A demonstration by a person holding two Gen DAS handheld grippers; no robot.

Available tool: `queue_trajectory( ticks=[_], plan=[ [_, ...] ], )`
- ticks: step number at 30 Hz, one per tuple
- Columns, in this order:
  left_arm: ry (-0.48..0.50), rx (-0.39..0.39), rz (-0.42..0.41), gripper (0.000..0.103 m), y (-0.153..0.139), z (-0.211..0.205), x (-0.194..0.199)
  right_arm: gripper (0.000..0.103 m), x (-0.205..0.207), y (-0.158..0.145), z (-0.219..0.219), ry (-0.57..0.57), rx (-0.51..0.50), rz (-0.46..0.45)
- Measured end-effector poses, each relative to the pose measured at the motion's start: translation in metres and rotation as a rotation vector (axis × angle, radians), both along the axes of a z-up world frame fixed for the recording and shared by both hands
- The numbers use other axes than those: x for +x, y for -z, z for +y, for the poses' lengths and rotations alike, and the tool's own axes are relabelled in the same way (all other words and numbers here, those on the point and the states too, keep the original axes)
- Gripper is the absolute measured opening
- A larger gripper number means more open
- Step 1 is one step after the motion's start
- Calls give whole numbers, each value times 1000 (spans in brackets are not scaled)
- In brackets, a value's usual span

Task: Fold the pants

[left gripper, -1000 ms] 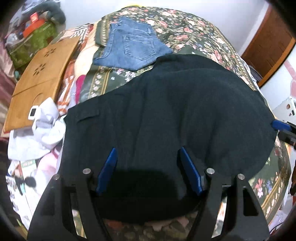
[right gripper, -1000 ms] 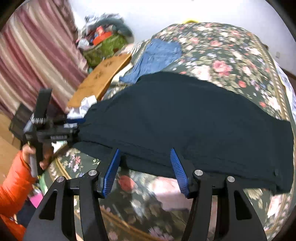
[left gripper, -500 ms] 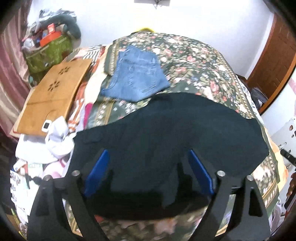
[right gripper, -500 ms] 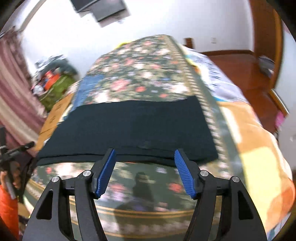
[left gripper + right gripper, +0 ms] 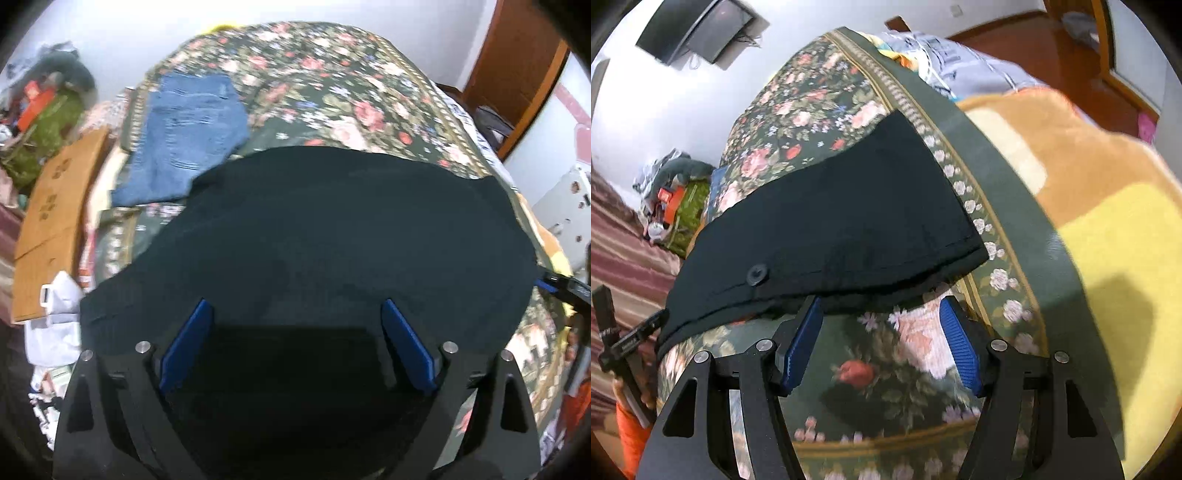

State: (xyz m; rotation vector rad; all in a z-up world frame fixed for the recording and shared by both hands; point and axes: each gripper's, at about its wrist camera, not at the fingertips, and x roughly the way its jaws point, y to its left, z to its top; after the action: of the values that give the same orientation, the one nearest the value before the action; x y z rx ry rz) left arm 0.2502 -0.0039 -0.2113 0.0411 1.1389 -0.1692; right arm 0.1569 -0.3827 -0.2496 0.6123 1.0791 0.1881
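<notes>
Black pants (image 5: 332, 229) lie spread flat across the floral bedspread (image 5: 332, 81). My left gripper (image 5: 294, 306) hovers over their near part. Its jaws are opening wide; the cloth lies below them and the blue pads do not press on it. In the right wrist view the pants (image 5: 849, 221) end in a hem with a black button (image 5: 757, 274). My right gripper (image 5: 881, 302) is open with its fingertips at that near edge, pinching nothing. The left gripper (image 5: 631, 332) shows at the pants' far end, held by a hand in an orange sleeve.
Folded blue jeans (image 5: 188, 129) lie beyond the pants at the back left. A brown board (image 5: 55, 214) and white cloth (image 5: 55, 317) sit off the bed's left side. A yellow-orange blanket (image 5: 1108, 240) covers the bed's right end. A screen (image 5: 698, 33) hangs on the wall.
My left gripper's jaws spread wider and it shifted along the pants. My right gripper rolled and swung down from the pants' long edge to their buttoned end.
</notes>
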Motion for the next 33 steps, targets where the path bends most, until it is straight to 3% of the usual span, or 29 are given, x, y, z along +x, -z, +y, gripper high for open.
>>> queue_trajectory(
  ticks=[5, 10, 13, 15, 16, 20, 26, 33],
  plan=[
    [53, 42, -26, 100, 2, -23, 6, 62, 5, 9, -11, 53, 74, 2],
    [85, 59, -50, 101, 3, -36, 9, 58, 15, 8, -15, 46, 79, -2],
    [78, 53, -55, 101, 3, -37, 10, 39, 23, 10, -21, 71, 66, -4],
    [79, 58, -61, 101, 3, -38, 9, 14, 28, 13, -25, 83, 69, -3],
    [79, 59, -62, 101, 3, -38, 9, 10, 30, 13, -28, 86, 74, -6],
    [85, 71, -74, 101, 1, -40, 8, 8, 29, -3, -32, 76, 39, -78],
    [89, 78, -109, 101, -6, -42, 1, 7, 35, -53, -39, 91, -51, -214],
    [70, 47, -206, 101, -35, -37, -13, 7, 47, -115, -14, 48, -112, -347]
  ],
)
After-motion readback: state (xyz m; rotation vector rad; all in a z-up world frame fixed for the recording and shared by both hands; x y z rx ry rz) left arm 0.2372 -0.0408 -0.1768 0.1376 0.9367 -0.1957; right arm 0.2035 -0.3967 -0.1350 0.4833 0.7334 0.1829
